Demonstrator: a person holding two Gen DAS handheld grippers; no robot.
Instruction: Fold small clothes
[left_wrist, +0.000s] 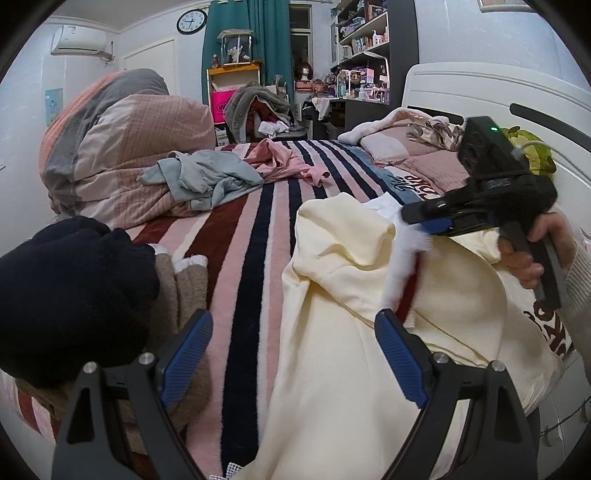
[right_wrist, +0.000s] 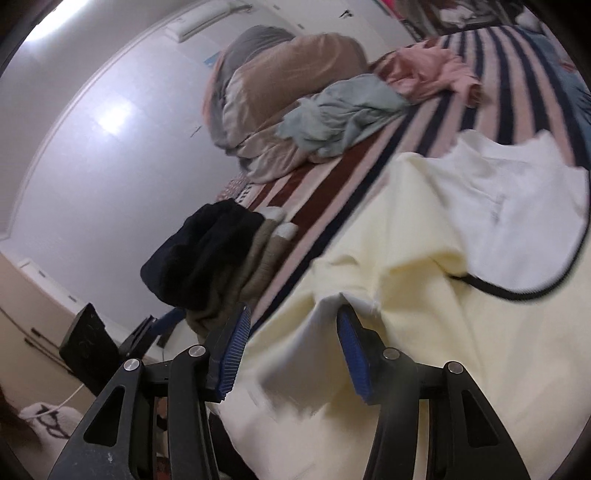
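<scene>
Hovering over the striped bed (left_wrist: 255, 229), the left gripper (left_wrist: 293, 354) gapes wide, cream garment (left_wrist: 332, 369) just beside its right finger. Right gripper (right_wrist: 291, 350) is parted too, a cloth ridge between its pads; contact blurred, hard to call.

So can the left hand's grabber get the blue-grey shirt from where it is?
Probably yes. The left gripper is open and holds nothing, and only bare striped blanket lies between it and the blue-grey shirt.
</scene>
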